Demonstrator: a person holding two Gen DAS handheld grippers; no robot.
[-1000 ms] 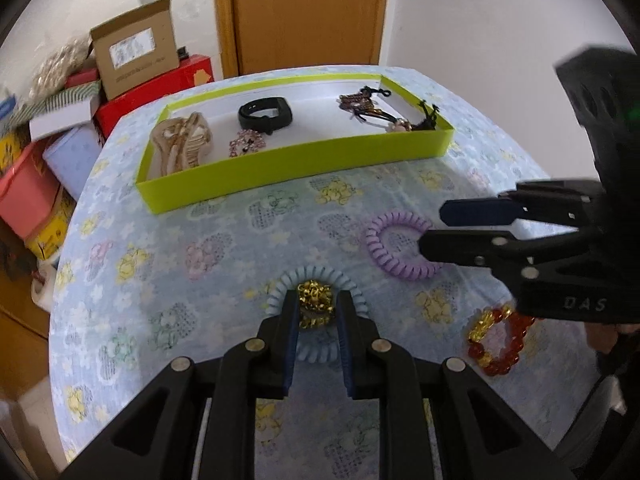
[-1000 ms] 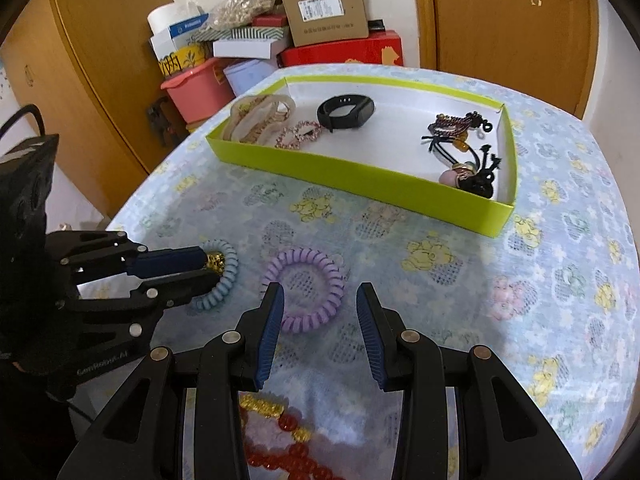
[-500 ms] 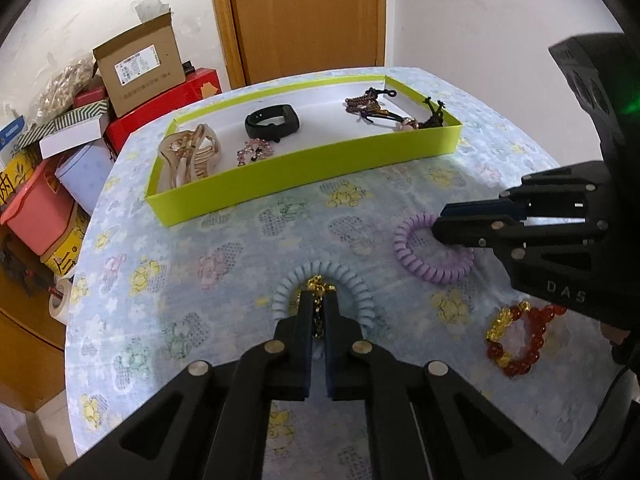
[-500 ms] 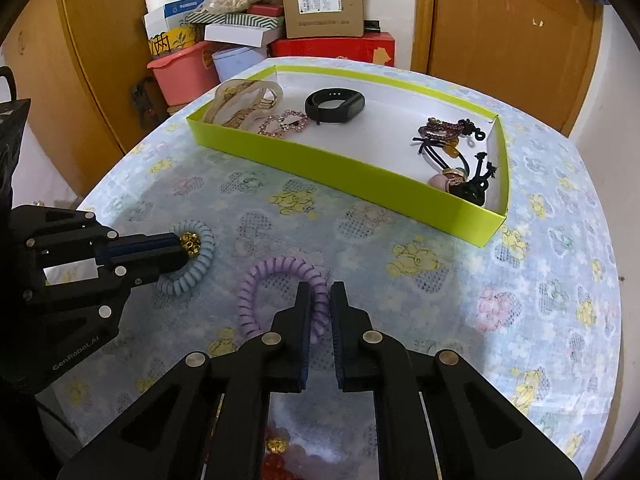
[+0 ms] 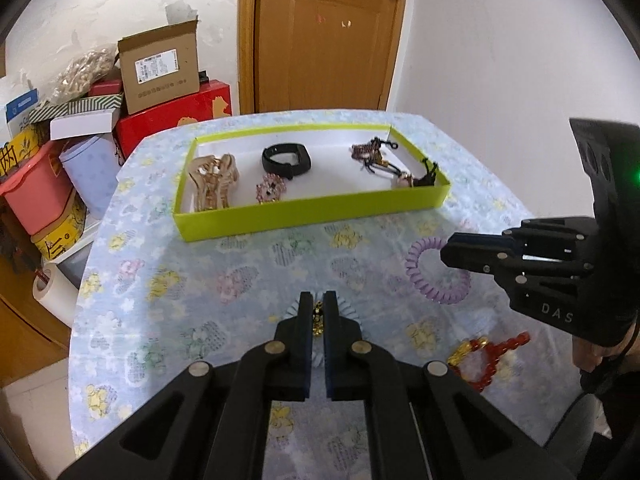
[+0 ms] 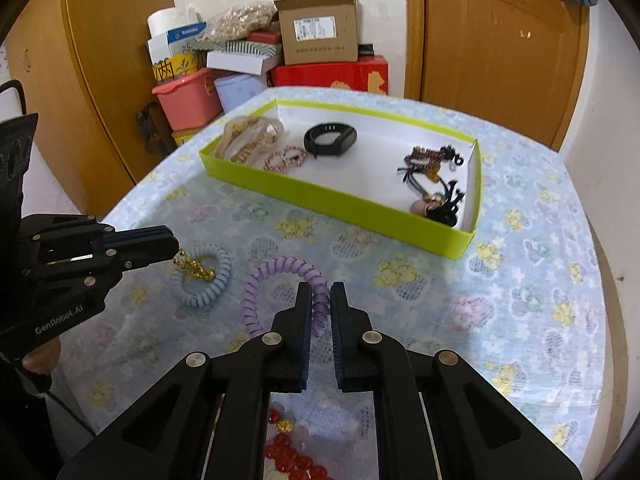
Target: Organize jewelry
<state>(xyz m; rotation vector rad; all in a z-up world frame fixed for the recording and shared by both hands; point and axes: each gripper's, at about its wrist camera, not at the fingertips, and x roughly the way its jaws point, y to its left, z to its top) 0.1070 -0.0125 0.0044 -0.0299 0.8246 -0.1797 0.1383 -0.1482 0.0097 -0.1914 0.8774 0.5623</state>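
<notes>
My left gripper point(image 5: 318, 300) is shut on a gold bead bracelet point(image 5: 319, 317), lifted a little above the pale blue coil hair tie point(image 5: 351, 312); the bracelet hangs from its tips in the right wrist view point(image 6: 192, 266). My right gripper point(image 6: 320, 292) is shut on the purple coil hair tie point(image 6: 276, 276), which also shows in the left wrist view point(image 5: 436, 278). The lime-green tray point(image 5: 312, 216) at the table's far side holds a beige claw clip point(image 5: 214, 184), a black band point(image 5: 286, 158), a pink bracelet point(image 5: 271, 188) and dark hair ties point(image 5: 394, 166).
A red and gold bead bracelet point(image 5: 486, 356) lies on the floral cloth at the near right. Boxes and tubs point(image 5: 132, 80) are stacked beyond the table's left edge. A wooden door point(image 5: 324, 36) stands behind the table.
Both grippers closed: the left on the gold bracelet, the right on the purple hair tie. Both then rose and drew back, lifting the gold bracelet off the blue hair tie.
</notes>
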